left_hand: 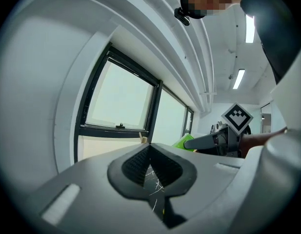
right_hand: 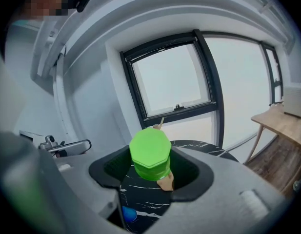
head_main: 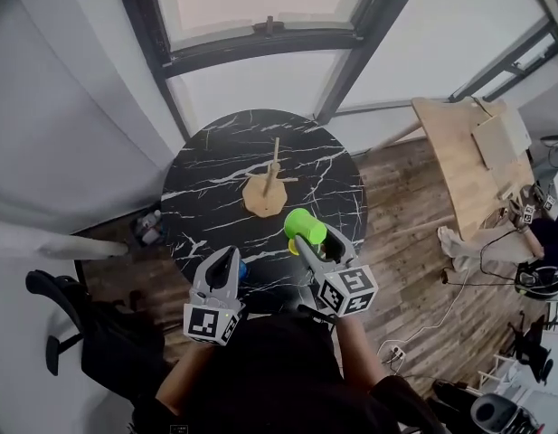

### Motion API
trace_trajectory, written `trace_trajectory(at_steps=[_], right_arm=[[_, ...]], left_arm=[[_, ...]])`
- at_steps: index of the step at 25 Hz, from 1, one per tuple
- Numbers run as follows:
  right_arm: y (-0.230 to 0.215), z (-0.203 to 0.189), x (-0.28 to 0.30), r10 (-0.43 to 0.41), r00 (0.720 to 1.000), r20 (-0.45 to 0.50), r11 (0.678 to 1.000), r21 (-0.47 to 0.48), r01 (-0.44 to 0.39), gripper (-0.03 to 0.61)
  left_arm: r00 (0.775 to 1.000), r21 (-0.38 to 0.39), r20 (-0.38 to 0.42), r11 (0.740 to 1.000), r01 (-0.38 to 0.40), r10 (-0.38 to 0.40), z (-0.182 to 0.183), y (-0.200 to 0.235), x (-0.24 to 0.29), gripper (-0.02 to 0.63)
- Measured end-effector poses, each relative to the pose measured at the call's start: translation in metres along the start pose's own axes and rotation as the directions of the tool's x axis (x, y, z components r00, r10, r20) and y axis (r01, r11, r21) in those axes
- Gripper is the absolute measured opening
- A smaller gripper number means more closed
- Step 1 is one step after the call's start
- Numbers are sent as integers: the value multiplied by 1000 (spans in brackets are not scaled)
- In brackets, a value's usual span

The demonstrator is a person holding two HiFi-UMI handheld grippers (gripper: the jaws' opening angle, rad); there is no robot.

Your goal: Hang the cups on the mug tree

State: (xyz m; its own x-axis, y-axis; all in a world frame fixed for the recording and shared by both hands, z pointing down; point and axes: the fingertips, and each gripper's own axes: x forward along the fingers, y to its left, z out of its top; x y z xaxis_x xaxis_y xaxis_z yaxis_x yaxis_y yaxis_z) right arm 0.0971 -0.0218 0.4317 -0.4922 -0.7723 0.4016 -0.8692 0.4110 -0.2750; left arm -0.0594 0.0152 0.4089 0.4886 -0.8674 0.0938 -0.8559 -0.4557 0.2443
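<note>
**Green cup in right hand-held gripper, short of the mug tree**

- Right hand-held gripper [right_hand: 151, 172]: closed on the green cup [right_hand: 150, 152]. The cup sits between the jaws with its octagonal end facing the gripper camera. In the head view it is at the jaw tips, over the near-right part of the desk [head_main: 333, 165], which is round, black and white-veined.
- Mug tree [head_main: 269, 186]: wooden, with a flat base and an upright post with pegs, standing near the middle of the desk. No cup on it. In the head view the green cup is just on the near-right side of the base. In the right gripper view the base and one peg show directly behind the cup.
- Left hand-held gripper [left_hand: 150, 152]: jaws fully together, nothing between them. It is held about level over the near edge of the desk, left of the right gripper and pointing toward the window [left_hand: 118, 104].
- Small blue item [head_main: 241, 269]: on the desk at the near edge, just beside the left gripper's tip. Mostly hidden, so I can't tell what it is.
- Around the desk: a light wooden table [head_main: 464, 165] at right on the wood floor, and a black office chair [head_main: 57, 328] at lower left.
</note>
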Motion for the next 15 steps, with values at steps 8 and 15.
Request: trace_trajectory(at_steps=[8, 15], right_arm=[[-31, 11, 22, 103, 994, -24, 994, -19, -103, 245], [-57, 11, 44, 160, 986, -51, 987, -25, -162, 245]], left_arm=[[997, 5, 6, 997, -83, 83, 6, -27, 22, -3], [986, 4, 3, 986, -169, 169, 1, -36, 34, -3]])
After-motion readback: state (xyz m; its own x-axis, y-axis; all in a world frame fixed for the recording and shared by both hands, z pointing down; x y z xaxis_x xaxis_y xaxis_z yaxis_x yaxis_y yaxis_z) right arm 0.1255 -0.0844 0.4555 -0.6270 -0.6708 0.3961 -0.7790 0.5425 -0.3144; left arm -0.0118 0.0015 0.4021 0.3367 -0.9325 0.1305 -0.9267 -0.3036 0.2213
